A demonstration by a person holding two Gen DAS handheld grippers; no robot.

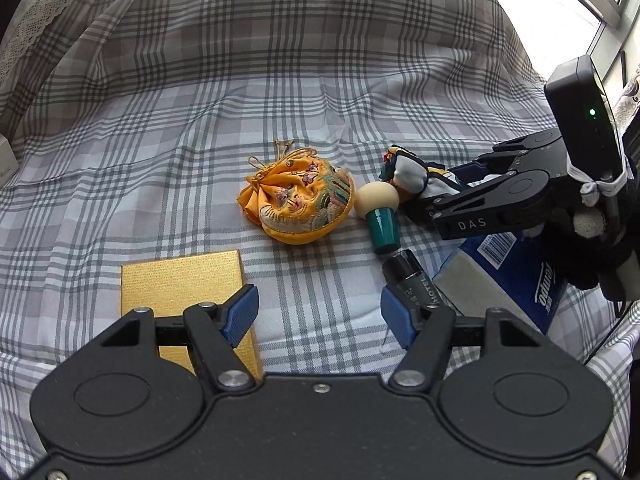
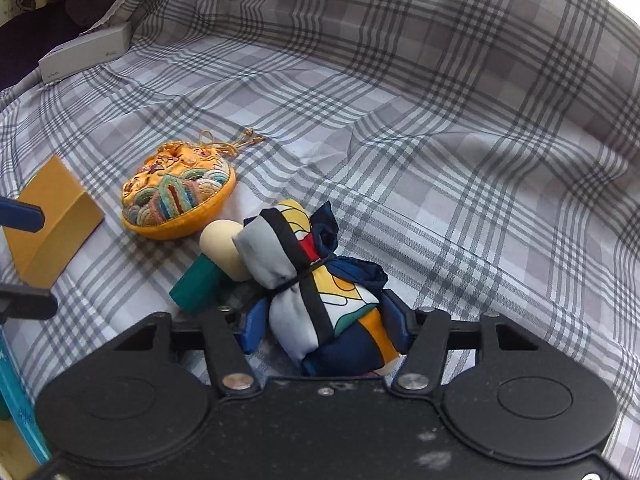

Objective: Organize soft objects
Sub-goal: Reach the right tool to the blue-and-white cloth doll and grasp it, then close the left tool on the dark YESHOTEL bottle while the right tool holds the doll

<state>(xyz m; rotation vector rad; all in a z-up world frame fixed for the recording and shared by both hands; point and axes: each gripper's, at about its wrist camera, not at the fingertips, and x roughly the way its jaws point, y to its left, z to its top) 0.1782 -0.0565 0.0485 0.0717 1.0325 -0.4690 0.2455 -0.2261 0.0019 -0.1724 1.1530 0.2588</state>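
A multicoloured cloth pouch (image 2: pixel 320 296), tied with a dark cord, sits between the blue pads of my right gripper (image 2: pixel 326 330), which is shut on it low over the checked sheet. In the left wrist view the pouch (image 1: pixel 408 174) shows at the right in the right gripper (image 1: pixel 444 192). An orange embroidered drawstring pouch (image 1: pixel 298 200) lies mid-sheet and also shows in the right wrist view (image 2: pixel 178 194). My left gripper (image 1: pixel 318 314) is open and empty, near side of the orange pouch.
A cream-and-teal wooden peg doll (image 1: pixel 380 216) lies beside both pouches. A dark small bottle (image 1: pixel 412 280) and a blue tissue pack (image 1: pixel 512 276) lie right. A gold box (image 1: pixel 188 292) sits under my left finger. A white box (image 2: pixel 86 56) is far left.
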